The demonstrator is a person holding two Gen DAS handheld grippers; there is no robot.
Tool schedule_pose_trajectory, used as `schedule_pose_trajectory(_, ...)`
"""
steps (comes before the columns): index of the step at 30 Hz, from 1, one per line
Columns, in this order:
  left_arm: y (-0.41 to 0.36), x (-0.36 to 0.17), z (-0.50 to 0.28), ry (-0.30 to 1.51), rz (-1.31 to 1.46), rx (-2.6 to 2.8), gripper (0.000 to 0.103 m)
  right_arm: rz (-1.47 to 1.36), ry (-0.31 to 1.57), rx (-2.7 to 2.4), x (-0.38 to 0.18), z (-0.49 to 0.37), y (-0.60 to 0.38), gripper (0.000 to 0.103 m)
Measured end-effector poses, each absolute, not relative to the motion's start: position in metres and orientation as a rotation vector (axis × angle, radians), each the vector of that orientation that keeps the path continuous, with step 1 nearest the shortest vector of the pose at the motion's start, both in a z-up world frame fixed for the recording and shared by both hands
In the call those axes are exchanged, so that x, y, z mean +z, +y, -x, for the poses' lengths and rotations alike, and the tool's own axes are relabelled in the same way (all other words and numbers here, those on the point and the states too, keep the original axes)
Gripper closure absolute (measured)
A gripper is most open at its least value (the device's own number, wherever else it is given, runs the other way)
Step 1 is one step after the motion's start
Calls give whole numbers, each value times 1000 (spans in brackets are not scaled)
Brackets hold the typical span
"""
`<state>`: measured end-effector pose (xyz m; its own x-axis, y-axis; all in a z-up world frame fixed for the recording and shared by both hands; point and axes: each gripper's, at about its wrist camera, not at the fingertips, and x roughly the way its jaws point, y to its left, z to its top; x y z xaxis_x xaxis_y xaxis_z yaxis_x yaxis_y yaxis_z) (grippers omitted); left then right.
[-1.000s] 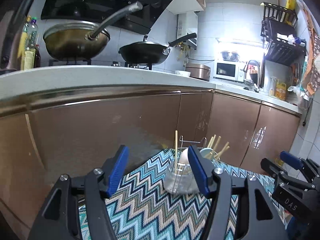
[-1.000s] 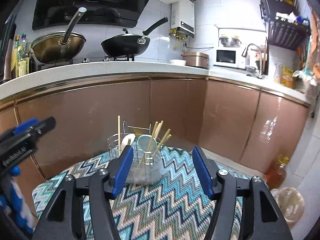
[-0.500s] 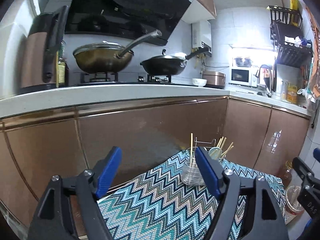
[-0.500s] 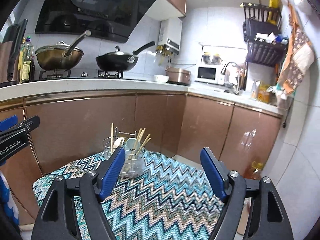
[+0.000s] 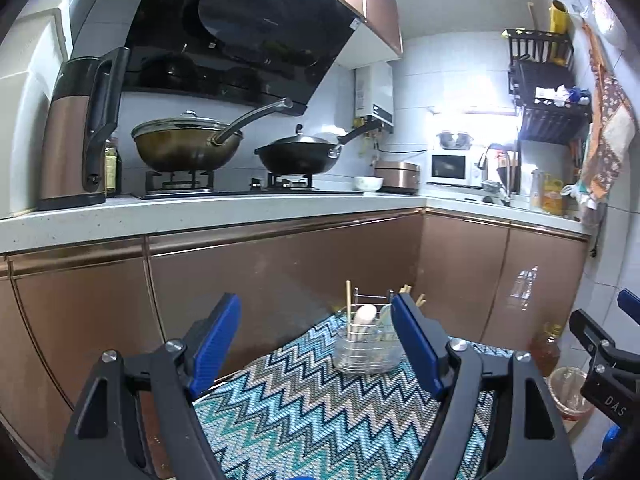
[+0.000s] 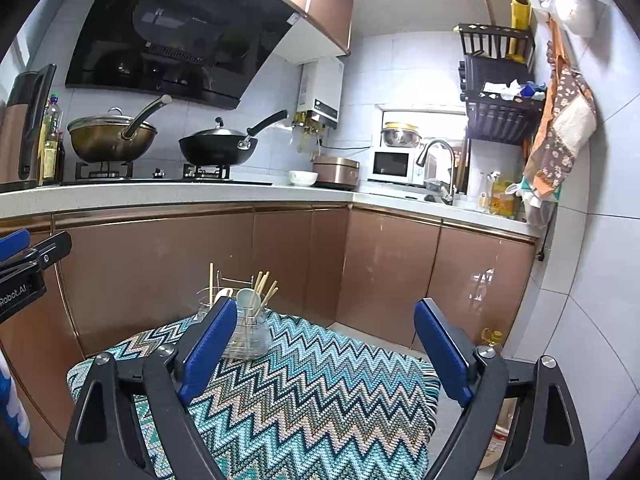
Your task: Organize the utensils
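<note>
In the left wrist view we see our left tongs (image 5: 316, 340) spread wide at the bottom of the frame, blue pads (image 5: 216, 344) apart and nothing between them. Below them lies the zigzag cloth (image 5: 304, 408) covering the surface. The utensil holder (image 5: 366, 346), a clear wire-framed caddy, stands at the far edge of that cloth, just right of centre, partly behind the right blue pad. It holds a single upright chopstick (image 5: 348, 298) on its left, a pale spoon (image 5: 365, 315) in the middle, and more chopstick tips poking up behind the pad. Our right tongs (image 5: 600, 344) show at the lower right edge, too cut off there to judge. Across the upper half run the copper cabinets (image 5: 280, 276), with a brass wok (image 5: 186, 150) and a black wok (image 5: 300, 156) on the stove. In the right wrist view our right tongs (image 6: 320, 348) also stand wide and hold nothing. The utensil holder (image 6: 246, 334) sits in the lower left centre at the cloth's far left corner, beside the left blue pad (image 6: 208, 352). A bundle of chopsticks (image 6: 264, 290) leans to the right from it. A part of our left tongs (image 6: 28, 268) shows at the left edge.
</note>
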<state>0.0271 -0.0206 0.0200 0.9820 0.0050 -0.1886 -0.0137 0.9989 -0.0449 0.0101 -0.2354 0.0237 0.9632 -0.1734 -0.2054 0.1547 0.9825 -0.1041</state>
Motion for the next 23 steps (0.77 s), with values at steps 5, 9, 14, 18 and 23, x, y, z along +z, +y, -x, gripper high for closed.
schedule_pose_trajectory(5, -22, 21, -20, 176, 45, -13, 24, 89, 192, -181, 27, -1, -236, 7)
schedule_pose_trajectory(9, -20, 23, -16, 172, 41, -20, 24, 93, 183, -184, 29, 3, -234, 7)
schedule_pose_trajectory(14, -19, 24, -12, 171, 25, -16, 24, 104, 172, -183, 33, 8, -229, 5)
schedule_pose_trajectory(18, -18, 25, -9, 169, 23, -20, 24, 109, 167, -184, 33, 12, -226, 3)
schedule_pose_trajectory(23, -18, 28, -3, 150, 20, -14, 24, 114, 161, -188, 36, 16, -224, 1)
